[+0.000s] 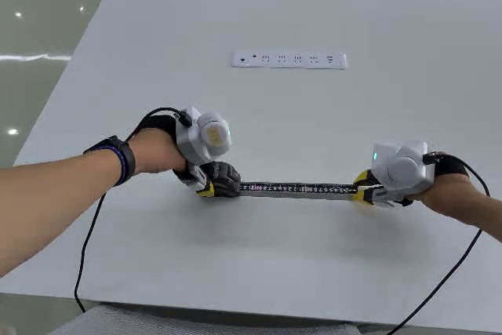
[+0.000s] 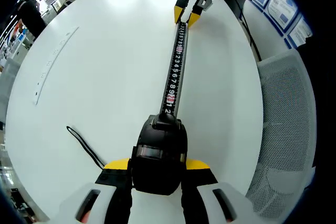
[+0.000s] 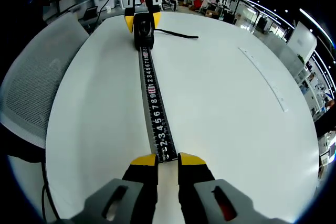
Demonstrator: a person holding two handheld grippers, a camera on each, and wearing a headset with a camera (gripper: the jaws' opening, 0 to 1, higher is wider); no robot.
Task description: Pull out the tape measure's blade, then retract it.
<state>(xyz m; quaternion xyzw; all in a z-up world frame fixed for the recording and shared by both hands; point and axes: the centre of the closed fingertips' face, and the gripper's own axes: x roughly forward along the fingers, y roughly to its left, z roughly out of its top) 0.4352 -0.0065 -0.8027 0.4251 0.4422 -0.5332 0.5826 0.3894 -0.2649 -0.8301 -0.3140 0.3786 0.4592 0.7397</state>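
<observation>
Right now my left gripper (image 1: 213,186) is clamped on the tape measure (image 2: 159,153), its yellow-tipped jaws closed against the two sides of the black body, which rests on the white table (image 1: 329,256). My right gripper (image 3: 167,162) is pinched almost completely closed on the free end of the blade (image 3: 154,98). The blade lies stretched along the tabletop between the two grippers, numbers up, well apart from the power strip (image 1: 289,60) farther back.

I judge the blade to be thin spring steel: stiff along its curve, but quick to kink if I twist or lift it. It is probably slick between flat pads too, so the very tip is the place to hold. The body is the heavy, chunky part, and a grip across its flanks suits it. I expect the spring to tug, so the blade is better walked back in than let go.
</observation>
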